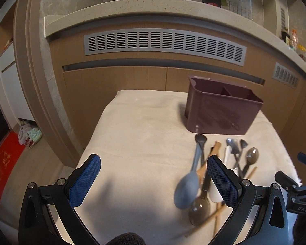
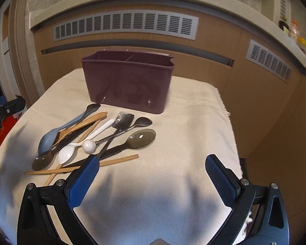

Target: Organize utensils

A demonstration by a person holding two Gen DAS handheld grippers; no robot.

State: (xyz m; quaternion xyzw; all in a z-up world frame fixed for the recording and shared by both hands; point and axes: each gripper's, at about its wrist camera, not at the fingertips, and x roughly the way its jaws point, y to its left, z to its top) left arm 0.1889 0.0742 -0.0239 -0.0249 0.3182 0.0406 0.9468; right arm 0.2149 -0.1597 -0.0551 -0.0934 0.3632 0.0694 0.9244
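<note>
A dark maroon utensil holder with two compartments stands at the back of a cream-clothed table. In front of it lies a loose pile of utensils: a blue-grey spoon, dark translucent spoons, a white spoon, a metal spatula and wooden chopsticks. My left gripper hangs open just left of the pile, its right finger over the handles. My right gripper is open over bare cloth, right of the pile.
Wooden cabinets with grey vents under a pale counter stand behind the table. The table's edges drop off left and right. A red mat lies on the floor at left. Part of the other gripper shows at right.
</note>
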